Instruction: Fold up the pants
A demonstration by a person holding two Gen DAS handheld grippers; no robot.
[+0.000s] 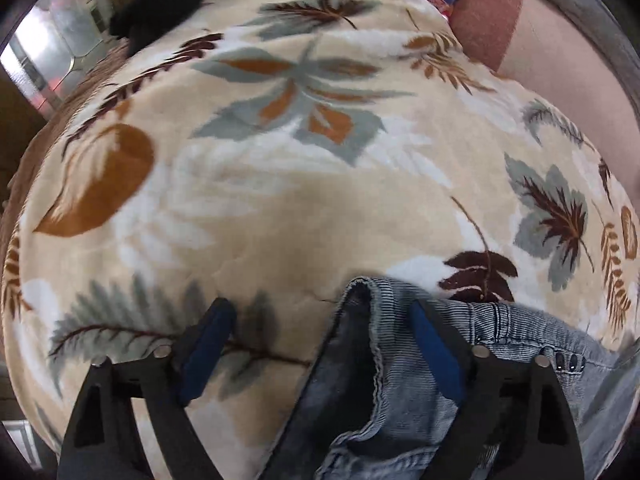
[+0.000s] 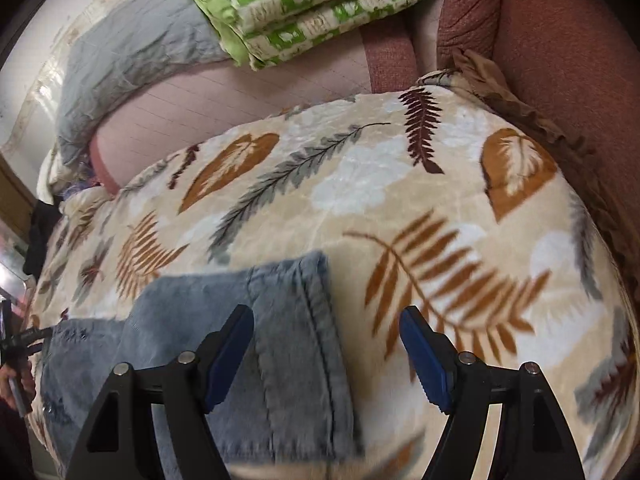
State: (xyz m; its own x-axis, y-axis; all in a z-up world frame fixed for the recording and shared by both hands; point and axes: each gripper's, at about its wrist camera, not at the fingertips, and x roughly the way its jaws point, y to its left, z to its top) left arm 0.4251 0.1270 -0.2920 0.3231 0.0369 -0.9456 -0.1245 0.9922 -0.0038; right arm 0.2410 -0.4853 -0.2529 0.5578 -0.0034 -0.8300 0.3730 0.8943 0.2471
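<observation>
Jeans (image 1: 400, 380) flat on leaf blanket (image 1: 280, 200); fold not yet made. Left gripper (image 1: 316, 344) spread astride waistband, right gripper (image 2: 328, 352) spread over hem, neither pinching. Next: close on jeans edges.

The pants (image 2: 256, 344) are of washed blue denim, matt and a little rough, with stitched hems. The blanket (image 1: 280, 200) under them is soft fleece cloth with a short plush pile and printed leaves. The fingers (image 2: 230, 360) are of matt black plastic, with blue pads and small shiny metal pins. Behind lies a quilted green cloth (image 2: 320, 4).
</observation>
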